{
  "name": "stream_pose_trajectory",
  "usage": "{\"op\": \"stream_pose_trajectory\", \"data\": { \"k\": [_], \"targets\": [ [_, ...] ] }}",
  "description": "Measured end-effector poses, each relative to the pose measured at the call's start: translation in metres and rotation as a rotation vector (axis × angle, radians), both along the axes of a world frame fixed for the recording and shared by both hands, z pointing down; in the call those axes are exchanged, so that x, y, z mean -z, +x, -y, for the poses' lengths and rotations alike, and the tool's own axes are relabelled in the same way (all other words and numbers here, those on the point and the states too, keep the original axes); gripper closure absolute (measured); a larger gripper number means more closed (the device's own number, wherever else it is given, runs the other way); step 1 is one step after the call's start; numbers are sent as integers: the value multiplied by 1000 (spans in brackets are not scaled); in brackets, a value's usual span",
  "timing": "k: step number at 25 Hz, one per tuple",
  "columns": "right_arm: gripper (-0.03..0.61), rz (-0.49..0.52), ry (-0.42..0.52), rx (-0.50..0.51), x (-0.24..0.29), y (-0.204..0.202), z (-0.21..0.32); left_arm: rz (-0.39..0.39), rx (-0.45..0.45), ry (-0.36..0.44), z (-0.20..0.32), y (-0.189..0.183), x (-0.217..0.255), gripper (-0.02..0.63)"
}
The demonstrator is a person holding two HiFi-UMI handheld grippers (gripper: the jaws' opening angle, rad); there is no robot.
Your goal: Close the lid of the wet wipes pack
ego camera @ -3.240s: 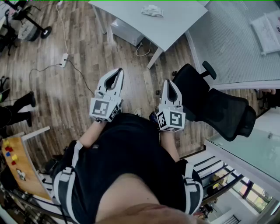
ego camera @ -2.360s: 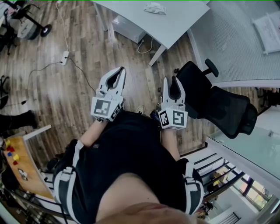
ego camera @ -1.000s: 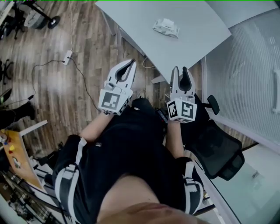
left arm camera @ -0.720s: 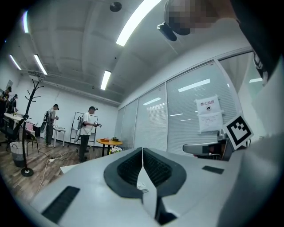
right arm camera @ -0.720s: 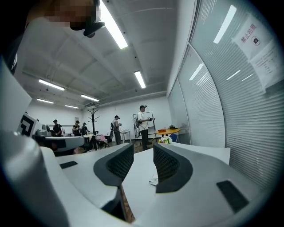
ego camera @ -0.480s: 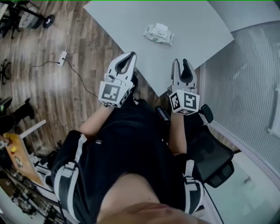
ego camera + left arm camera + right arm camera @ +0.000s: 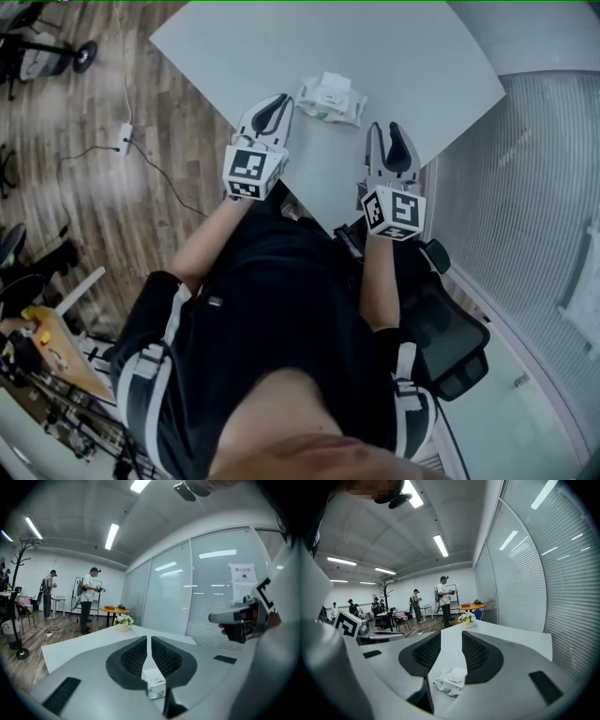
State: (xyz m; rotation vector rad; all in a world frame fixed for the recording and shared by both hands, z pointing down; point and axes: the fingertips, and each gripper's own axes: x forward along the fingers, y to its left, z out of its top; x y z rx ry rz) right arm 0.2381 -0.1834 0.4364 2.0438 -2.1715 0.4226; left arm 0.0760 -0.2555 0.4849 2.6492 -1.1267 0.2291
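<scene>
The wet wipes pack (image 7: 332,97) lies on the white table (image 7: 412,56), white with green print, and its white lid flap looks lifted. My left gripper (image 7: 278,100) is shut and empty, its tips just left of the pack and apart from it. In the left gripper view the pack (image 7: 154,686) shows low, right in front of the left gripper (image 7: 148,639). My right gripper (image 7: 396,131) hovers over the table's near edge, to the right of the pack and nearer to me, open with nothing between its jaws. The right gripper view shows the pack (image 7: 450,681) ahead of the right gripper (image 7: 451,634).
A small flower pot (image 7: 467,619) stands at the table's far end. A black office chair (image 7: 445,328) is behind my right arm. A glass wall with blinds (image 7: 525,187) runs along the right. A power strip with cables (image 7: 122,139) lies on the wood floor. Several people stand far off.
Both grippers have moved forward from above the floor to over the table. The left one now reaches beside the pack. Neither gripper's jaws have visibly changed.
</scene>
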Motion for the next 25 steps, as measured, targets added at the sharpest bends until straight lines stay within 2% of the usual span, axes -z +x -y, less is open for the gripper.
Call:
{"op": "stream_pose_trajectory", "data": {
  "k": [6,7,9,14,21,25],
  "targets": [
    [426,23,-66,-22,-42,17,57,106,-78,-184,60,36,-102,584],
    [426,26,-76,-26,-48,19,64,121,-95,-222,66,42,-121,572],
    [426,32,-94,-34,-61,24,77,154,-130,-303,75,54,-160,494],
    [426,38,-126,-56,-80,33,98,255,-174,-499,86,71,-237,482],
    [423,50,-162,-61,-95,34,105,384,-247,-659,80,82,-288,482],
    [419,46,-186,-35,-102,31,113,456,-258,-699,81,83,-297,503]
  ]
}}
